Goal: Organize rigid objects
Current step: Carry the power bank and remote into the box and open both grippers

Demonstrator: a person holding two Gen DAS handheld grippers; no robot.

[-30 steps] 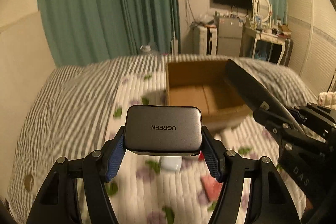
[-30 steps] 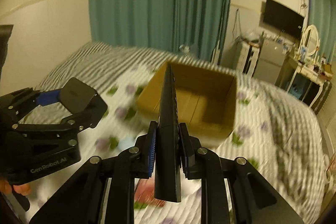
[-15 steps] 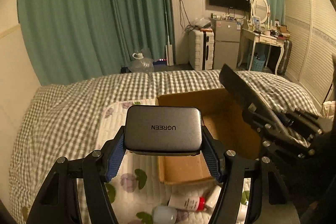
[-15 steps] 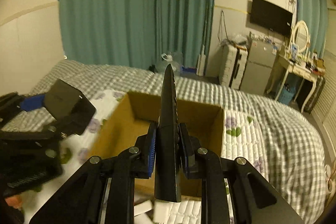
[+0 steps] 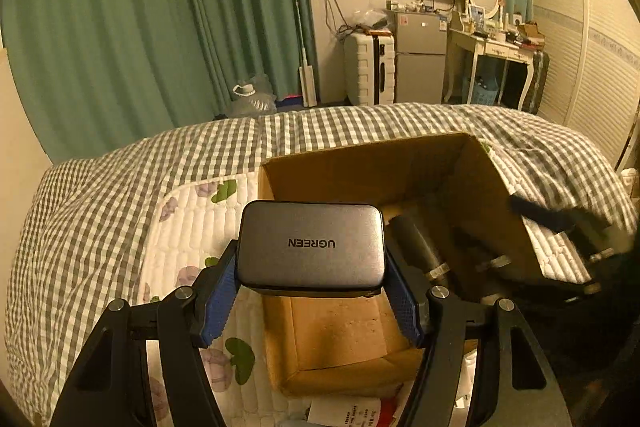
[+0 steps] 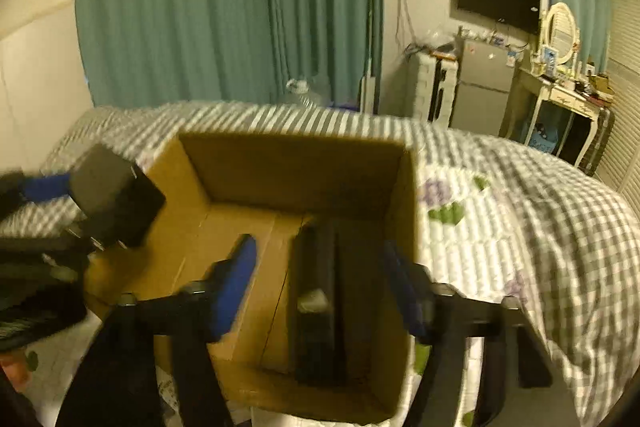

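Observation:
My left gripper [image 5: 312, 291] is shut on a grey UGREEN charger [image 5: 312, 245] and holds it over the near left edge of an open cardboard box [image 5: 360, 163] on the bed. The charger also shows in the right wrist view [image 6: 116, 199]. My right gripper [image 6: 320, 275] is open above the box [image 6: 288, 155]. A long black flat object [image 6: 316, 299] lies on the box floor between its fingers, free of them. It also shows in the left wrist view [image 5: 416, 243].
The box sits on a white floral quilt [image 5: 192, 223] over a checked blanket [image 5: 80, 227]. Small packages [image 5: 352, 411] lie on the quilt in front of the box. Green curtains, a suitcase, a fridge and a dressing table stand behind the bed.
My right gripper has opened and let go of the long black object, which now lies in the box. Both grippers have moved closer over the box.

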